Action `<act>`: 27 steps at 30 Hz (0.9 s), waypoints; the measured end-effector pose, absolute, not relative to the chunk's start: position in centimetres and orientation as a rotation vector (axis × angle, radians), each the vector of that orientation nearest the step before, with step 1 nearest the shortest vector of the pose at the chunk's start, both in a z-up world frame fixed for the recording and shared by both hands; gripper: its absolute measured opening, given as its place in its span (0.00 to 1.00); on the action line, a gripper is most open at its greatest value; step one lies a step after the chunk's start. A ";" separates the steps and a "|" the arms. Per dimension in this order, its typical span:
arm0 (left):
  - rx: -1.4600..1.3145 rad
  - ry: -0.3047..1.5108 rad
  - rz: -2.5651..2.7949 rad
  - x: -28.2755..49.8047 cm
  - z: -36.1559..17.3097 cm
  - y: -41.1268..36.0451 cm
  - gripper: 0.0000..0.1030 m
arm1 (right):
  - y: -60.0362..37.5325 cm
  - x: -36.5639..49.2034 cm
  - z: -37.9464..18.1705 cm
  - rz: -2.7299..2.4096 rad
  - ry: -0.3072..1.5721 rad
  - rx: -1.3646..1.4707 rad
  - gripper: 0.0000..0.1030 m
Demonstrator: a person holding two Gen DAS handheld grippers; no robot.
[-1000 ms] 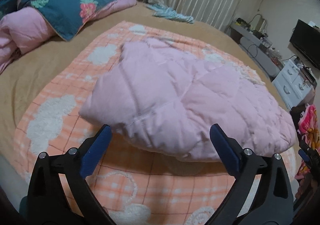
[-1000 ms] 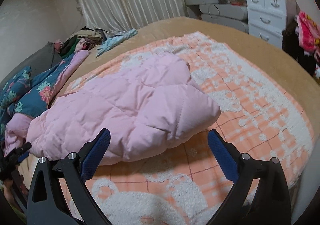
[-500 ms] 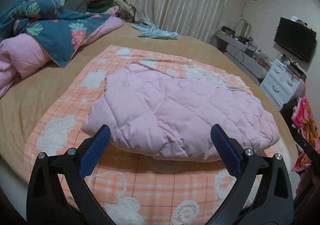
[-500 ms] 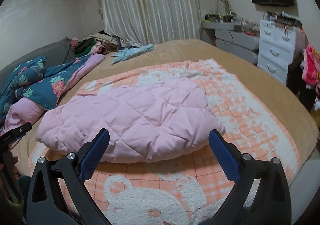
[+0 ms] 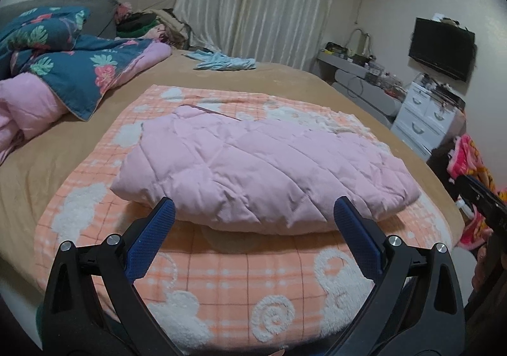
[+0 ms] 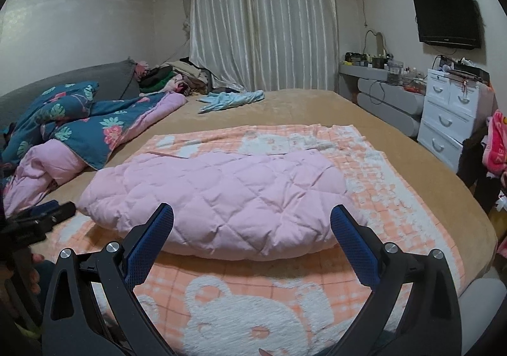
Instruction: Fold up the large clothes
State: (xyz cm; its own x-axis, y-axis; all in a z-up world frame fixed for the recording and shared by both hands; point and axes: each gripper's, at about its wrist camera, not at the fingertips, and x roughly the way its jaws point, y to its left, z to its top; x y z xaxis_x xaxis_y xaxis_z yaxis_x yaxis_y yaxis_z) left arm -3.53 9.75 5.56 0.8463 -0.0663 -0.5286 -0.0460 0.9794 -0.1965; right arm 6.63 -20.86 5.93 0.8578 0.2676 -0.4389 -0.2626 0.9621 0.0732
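Note:
A pink quilted garment [image 5: 263, 166] lies folded into a thick bundle on an orange checked blanket [image 5: 240, 280] on the bed. It also shows in the right wrist view [image 6: 221, 194]. My left gripper [image 5: 253, 213] is open and empty, just in front of the bundle's near edge. My right gripper [image 6: 252, 216] is open and empty, also just short of the near edge. The left gripper shows at the left of the right wrist view [image 6: 41, 216], and the right gripper at the right of the left wrist view [image 5: 484, 200].
A blue floral duvet with pink lining [image 6: 76, 124] is piled at the bed's left. A light blue garment [image 6: 231, 101] lies at the far side. White drawers [image 6: 453, 115], a grey shelf [image 6: 386, 96] and a wall TV [image 6: 446, 18] stand on the right.
Both grippers have pulled back and tilted up from the garment, so more of the room shows. The pink bundle lies still. Both grippers stay open.

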 end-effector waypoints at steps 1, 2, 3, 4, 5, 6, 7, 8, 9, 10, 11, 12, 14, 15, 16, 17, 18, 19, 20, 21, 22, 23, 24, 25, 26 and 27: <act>-0.202 0.561 -0.019 -3.7 5.6 9.5 0.91 | -20.6 6.3 5.8 0.280 0.461 0.006 0.96; -0.195 0.561 -0.026 -3.9 5.5 9.2 0.91 | -20.3 6.0 5.7 0.283 0.460 -0.002 0.96; -0.191 0.562 -0.029 -4.0 5.4 9.1 0.91 | -20.0 5.7 5.5 0.288 0.462 -0.009 0.96; -0.187 0.563 -0.032 -4.2 5.3 8.9 0.91 | -19.7 5.5 5.4 0.293 0.466 -0.018 0.96; -0.181 0.566 -0.037 -4.4 5.1 8.6 0.91 | -19.4 5.3 5.3 0.298 0.467 -0.029 0.96; -0.175 0.570 -0.041 -4.5 4.9 8.4 0.91 | -19.0 5.0 5.0 0.305 0.470 -0.045 0.96; -0.170 0.573 -0.043 -4.6 4.8 8.2 0.91 | -18.9 4.8 4.9 0.310 0.473 -0.052 0.96; -0.166 0.572 -0.044 -4.8 4.6 8.0 0.91 | -18.7 4.7 4.7 0.316 0.477 -0.057 0.96; -0.162 0.571 -0.046 -4.9 4.4 7.9 0.91 | -18.5 4.6 4.5 0.320 0.483 -0.060 0.96; -0.160 0.570 -0.048 -5.1 4.2 7.8 0.91 | -18.3 4.4 4.2 0.323 0.489 -0.064 0.96; -0.158 0.571 -0.048 -5.2 4.1 7.8 0.91 | -18.2 4.3 4.0 0.327 0.494 -0.065 0.96; -0.156 0.574 -0.050 -5.3 3.9 7.7 0.91 | -18.1 4.2 3.8 0.331 0.500 -0.065 0.96; -0.155 0.578 -0.054 -5.4 3.6 7.6 0.91 | -17.9 3.9 3.3 0.337 0.506 -0.068 0.96; -0.154 0.580 -0.053 -5.5 3.6 7.6 0.91 | -17.7 3.7 3.1 0.343 0.512 -0.066 0.96; -0.154 0.579 -0.053 -5.5 3.5 7.6 0.91 | -17.7 3.5 2.9 0.345 0.513 -0.063 0.96; -0.152 0.579 -0.054 -5.5 3.5 7.6 0.91 | -17.6 3.4 2.6 0.348 0.514 -0.059 0.96; -0.152 0.579 -0.053 -5.6 3.4 7.5 0.91 | -17.5 3.3 2.4 0.351 0.520 -0.057 0.96; -0.153 0.581 -0.054 -5.6 3.3 7.6 0.91 | -17.4 3.3 2.2 0.354 0.525 -0.061 0.96; -0.154 0.583 -0.055 -5.6 3.4 7.6 0.91 | -17.3 3.3 2.0 0.355 0.531 -0.065 0.96; -0.155 0.587 -0.054 -5.6 3.3 7.6 0.91 | -17.3 3.5 1.8 0.354 0.539 -0.065 0.96; -0.154 0.591 -0.055 -5.5 3.2 7.5 0.91 | -17.4 3.6 1.7 0.355 0.546 -0.059 0.96; -0.153 0.597 -0.055 -5.4 3.1 7.4 0.91 | -17.4 3.8 1.6 0.356 0.552 -0.056 0.96; -0.153 0.599 -0.054 -5.4 3.0 7.4 0.91 | -17.5 3.8 1.5 0.356 0.555 -0.055 0.96; -0.153 0.601 -0.055 -5.4 2.9 7.3 0.91 | -17.5 3.9 1.4 0.356 0.557 -0.053 0.96; -0.153 0.601 -0.054 -5.4 2.8 7.3 0.91 | -17.5 4.0 1.4 0.356 0.558 -0.052 0.96; -0.153 0.601 -0.052 -5.4 2.8 7.2 0.91 | -17.5 4.1 1.3 0.358 0.559 -0.051 0.96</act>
